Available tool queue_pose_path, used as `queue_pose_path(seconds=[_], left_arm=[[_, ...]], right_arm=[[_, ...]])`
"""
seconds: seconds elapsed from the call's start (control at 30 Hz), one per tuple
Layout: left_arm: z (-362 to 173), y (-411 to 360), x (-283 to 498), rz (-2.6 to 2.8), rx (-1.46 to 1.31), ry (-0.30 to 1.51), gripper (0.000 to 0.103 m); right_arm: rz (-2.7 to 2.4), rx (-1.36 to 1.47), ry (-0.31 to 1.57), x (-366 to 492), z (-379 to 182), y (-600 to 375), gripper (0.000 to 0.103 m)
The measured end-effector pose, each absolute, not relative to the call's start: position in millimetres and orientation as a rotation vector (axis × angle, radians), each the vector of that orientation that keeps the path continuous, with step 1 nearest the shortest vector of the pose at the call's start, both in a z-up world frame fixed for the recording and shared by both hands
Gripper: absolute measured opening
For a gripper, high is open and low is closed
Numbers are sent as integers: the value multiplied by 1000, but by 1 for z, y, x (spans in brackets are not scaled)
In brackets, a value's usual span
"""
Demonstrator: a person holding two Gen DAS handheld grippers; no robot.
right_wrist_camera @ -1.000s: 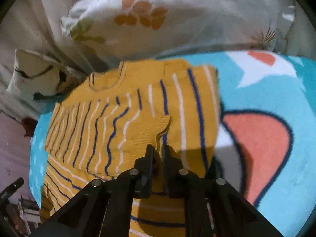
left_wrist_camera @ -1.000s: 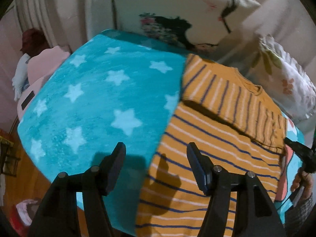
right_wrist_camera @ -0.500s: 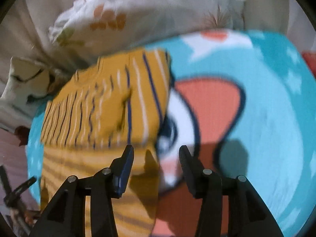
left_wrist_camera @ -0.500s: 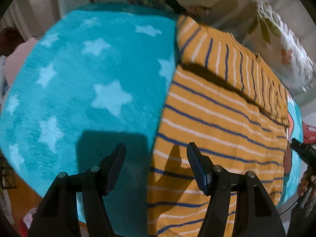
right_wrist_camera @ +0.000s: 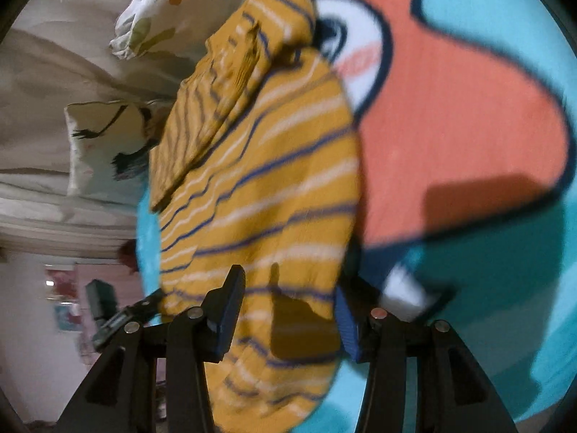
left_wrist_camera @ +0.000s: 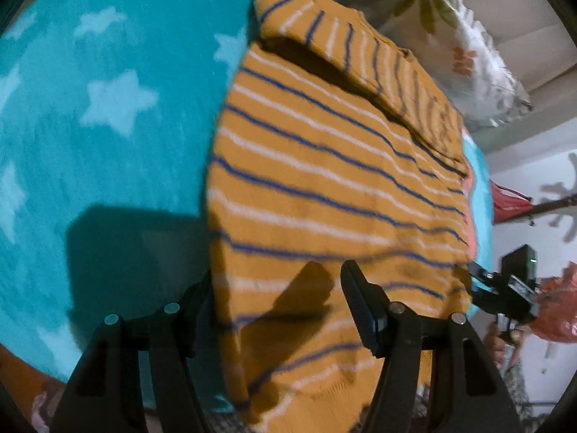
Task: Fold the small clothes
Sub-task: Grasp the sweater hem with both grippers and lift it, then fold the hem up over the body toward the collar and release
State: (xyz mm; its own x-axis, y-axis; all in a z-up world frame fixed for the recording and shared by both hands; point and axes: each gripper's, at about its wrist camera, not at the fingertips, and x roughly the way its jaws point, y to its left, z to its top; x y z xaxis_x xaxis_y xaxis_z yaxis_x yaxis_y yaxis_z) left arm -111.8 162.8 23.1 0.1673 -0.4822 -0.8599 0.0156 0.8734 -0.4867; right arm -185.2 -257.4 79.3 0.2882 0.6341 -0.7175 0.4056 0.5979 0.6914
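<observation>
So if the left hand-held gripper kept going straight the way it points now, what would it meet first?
Most likely the striped orange sweater. The left hand-held gripper stands open over its lower left edge, with the blue star blanket just beside; depth is hard to judge, so contact may land right at that edge.

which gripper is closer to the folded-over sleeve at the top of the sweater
Neither clearly. The left gripper and right gripper both sit at the sweater's bottom hem corners, jaws open, far from the folded sleeve.
</observation>
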Motion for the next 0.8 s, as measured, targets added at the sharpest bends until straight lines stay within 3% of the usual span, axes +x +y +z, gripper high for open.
queue_pose_path(seconds=[0.23, 0.43, 0.47, 0.5, 0.57, 0.63, 0.67, 0.8], left_arm=[[21, 160, -145, -486, -449, 1414, 63], [21, 152, -158, -516, -441, 1435, 63], [21, 150, -157, -502, -426, 1440, 58], [22, 150, -156, -477, -407, 1447, 38], [19, 152, -153, -416, -371, 1483, 8], [18, 163, -150, -417, -441, 1499, 7], [23, 168, -149, -422, -450, 1493, 6], [39, 171, -162, -438, -400, 1492, 4]], right_arm=[[241, 1109, 1357, -223, 72, -227, 52], [225, 1015, 1411, -222, 83, -201, 52], [218, 988, 1421, -220, 85, -196, 52], [213, 954, 1433, -219, 88, -192, 52], [204, 891, 1450, -216, 92, -185, 50], [189, 833, 1465, -214, 97, -181, 24], [190, 800, 1472, -211, 101, -179, 17], [288, 701, 1498, -207, 123, -179, 13]])
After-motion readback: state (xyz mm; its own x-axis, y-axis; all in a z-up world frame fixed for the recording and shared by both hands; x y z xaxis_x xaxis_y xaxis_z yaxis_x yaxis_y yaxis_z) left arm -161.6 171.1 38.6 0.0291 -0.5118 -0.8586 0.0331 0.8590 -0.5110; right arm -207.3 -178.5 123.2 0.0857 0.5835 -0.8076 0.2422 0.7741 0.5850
